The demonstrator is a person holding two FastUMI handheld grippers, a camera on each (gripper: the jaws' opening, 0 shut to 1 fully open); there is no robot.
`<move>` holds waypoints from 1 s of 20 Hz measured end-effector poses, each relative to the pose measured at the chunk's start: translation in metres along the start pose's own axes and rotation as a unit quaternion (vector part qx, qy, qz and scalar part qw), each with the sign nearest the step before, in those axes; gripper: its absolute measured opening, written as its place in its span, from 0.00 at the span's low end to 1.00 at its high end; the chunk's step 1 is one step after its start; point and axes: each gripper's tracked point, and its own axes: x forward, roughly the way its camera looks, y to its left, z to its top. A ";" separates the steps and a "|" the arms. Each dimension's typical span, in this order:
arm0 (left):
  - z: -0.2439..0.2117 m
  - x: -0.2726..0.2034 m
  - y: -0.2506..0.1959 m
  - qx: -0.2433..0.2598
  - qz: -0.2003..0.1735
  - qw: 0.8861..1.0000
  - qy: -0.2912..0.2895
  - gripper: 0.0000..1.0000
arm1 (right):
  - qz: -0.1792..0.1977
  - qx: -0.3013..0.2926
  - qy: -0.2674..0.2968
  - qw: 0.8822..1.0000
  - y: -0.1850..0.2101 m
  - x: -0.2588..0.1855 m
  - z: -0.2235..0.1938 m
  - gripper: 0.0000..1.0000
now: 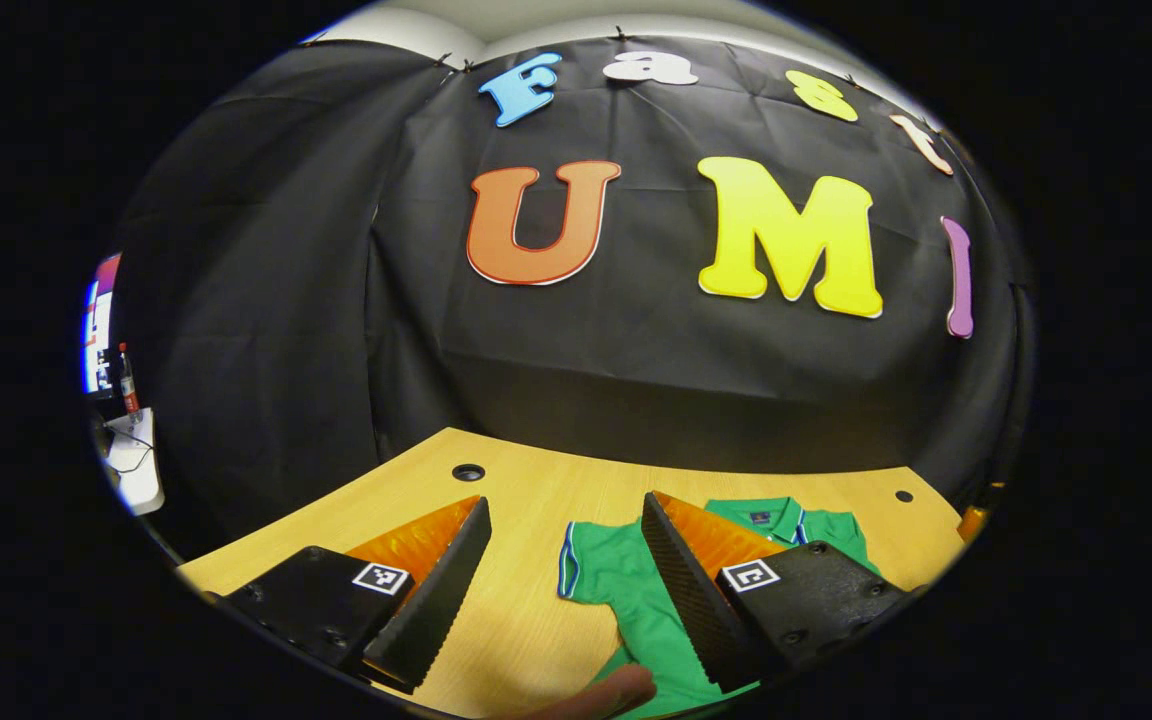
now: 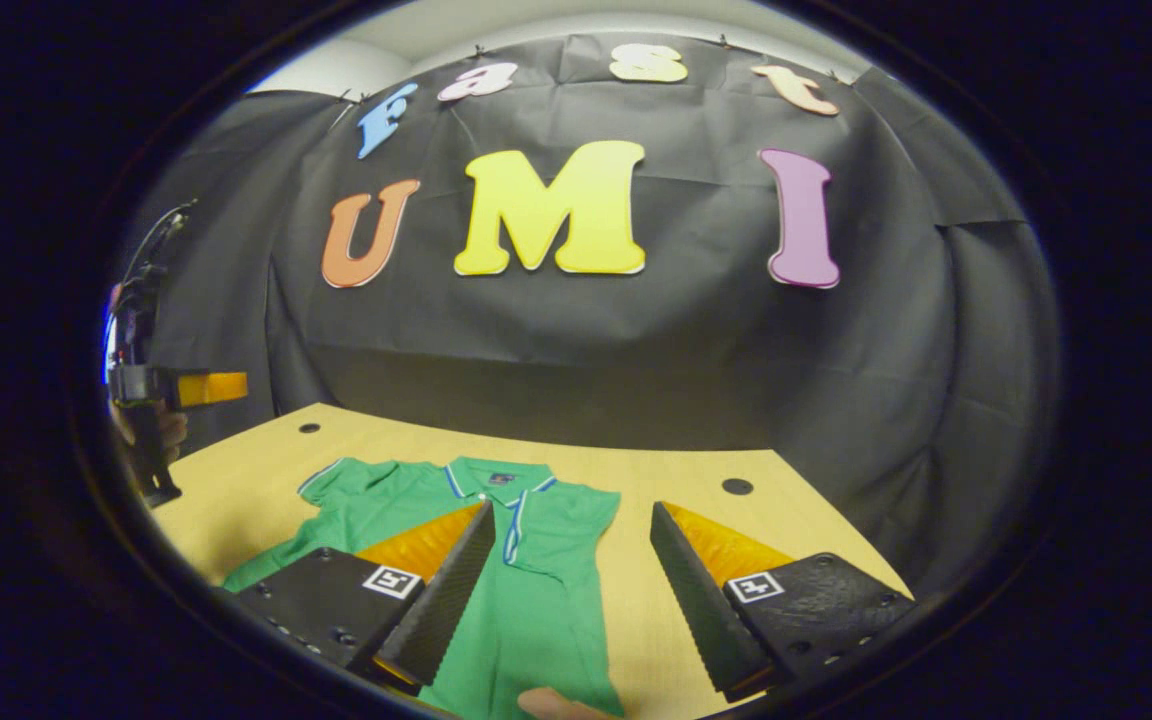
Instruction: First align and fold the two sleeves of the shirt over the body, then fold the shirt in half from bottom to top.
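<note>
soft green cloth shirt [image 2: 536, 590] on smooth matt wood-grain table [image 1: 536, 500]

Even light, sharp, fisheye-warped edges

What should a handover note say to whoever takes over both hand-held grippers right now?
Left hand-held gripper: open, holding nothing, above the table's left part near the shirt's sleeve.
Right hand-held gripper: open, holding nothing, over the shirt's right edge.
The shirt lies flat, collar toward the wall.
Done: nothing visibly folded yet.
Left: fold both sleeves over the body, then bottom to top.
</note>
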 end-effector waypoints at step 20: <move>-0.178 0.106 -0.014 0.033 -0.056 0.960 0.272 0.61 | -0.036 0.049 -0.005 0.998 -0.092 -0.080 -0.062 0.95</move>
